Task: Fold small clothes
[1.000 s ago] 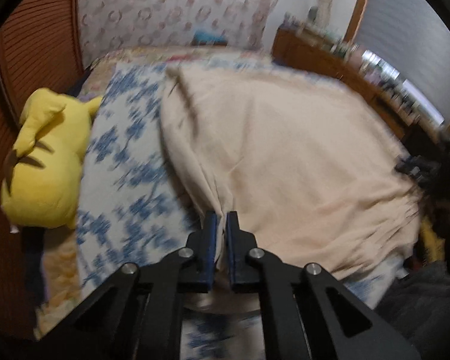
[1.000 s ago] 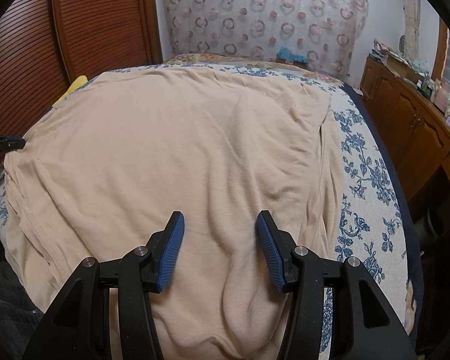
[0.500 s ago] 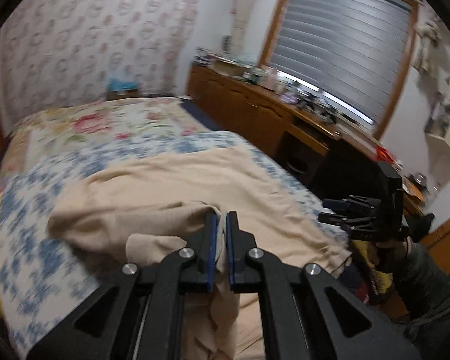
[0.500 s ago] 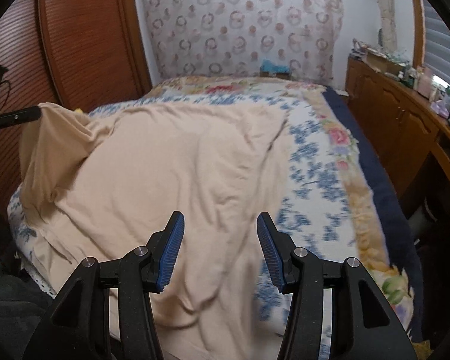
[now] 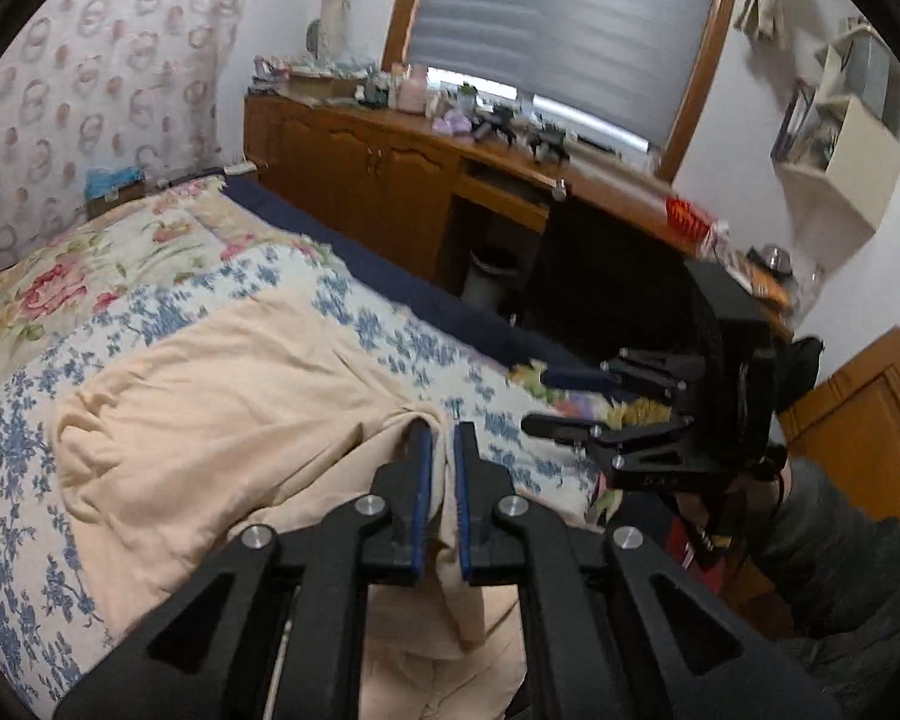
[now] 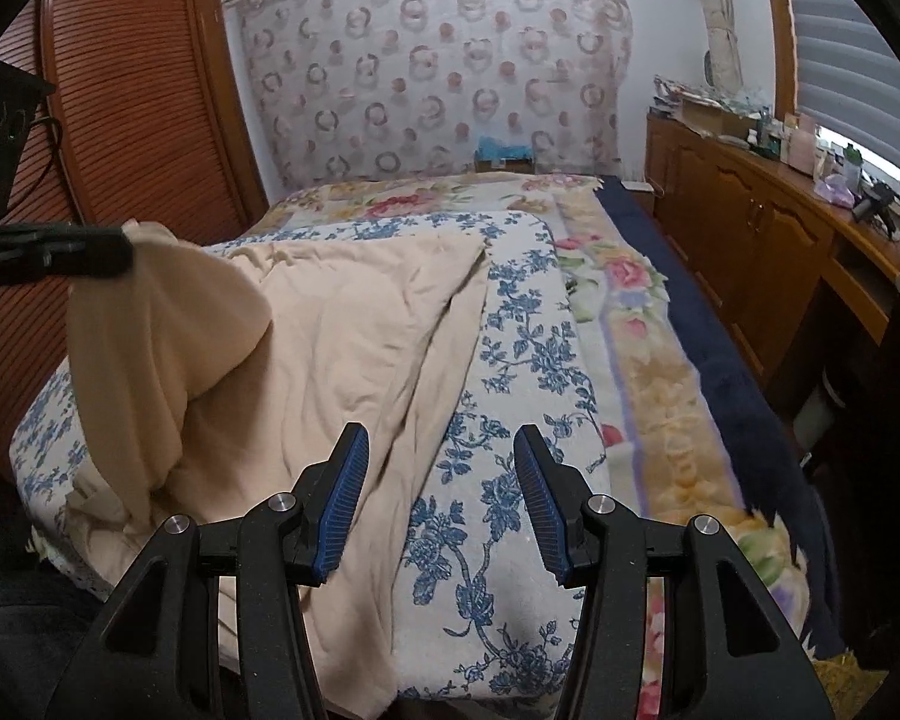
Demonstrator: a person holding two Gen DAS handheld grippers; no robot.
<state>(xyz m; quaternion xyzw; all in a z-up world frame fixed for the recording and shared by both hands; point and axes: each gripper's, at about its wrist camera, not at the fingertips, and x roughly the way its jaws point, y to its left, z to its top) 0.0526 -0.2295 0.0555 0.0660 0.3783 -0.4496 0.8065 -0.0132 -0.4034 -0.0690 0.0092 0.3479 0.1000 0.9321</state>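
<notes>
Left wrist view: I am looking along my left tongs point(image 5: 442, 450), whose blue-padded fingers point(image 5: 421, 480) stand nearly together with a bunched fold of the beige garment point(image 5: 234, 414) pinched between them. The cloth runs up out of the tongs and spreads away to the left over the bed point(image 5: 24, 480), where it lies rumpled with a thick rolled edge on its far left side. The bed wears a white cover printed with blue flowers, and beyond that a floral blanket point(image 5: 90, 264) in pink and yellow. To the right, above the bed's edge, I see my right tongs point(image 5: 576, 402) side-on, black and somewhat blurred, fingers apart. Behind them a long wooden cabinet point(image 5: 354, 168) crowded with small items runs under a window with a grey blind point(image 5: 558, 18).

Right wrist view: my right tongs point(image 6: 441, 450) are spread wide and hold nothing; they hang over the blue-flowered cover near the foot of the bed point(image 6: 510, 360). The beige garment point(image 6: 354, 330) lies on the left half of the bed, its right edge passing just under the left finger point(image 6: 345, 492). At far left, my left tongs point(image 6: 108, 249) lift one corner of the garment clear of the bed, so the cloth drapes down from them in a hanging fold. A reddish louvred door point(image 6: 138, 108) stands behind, and a patterned curtain point(image 6: 438, 72) covers the far wall.
</notes>
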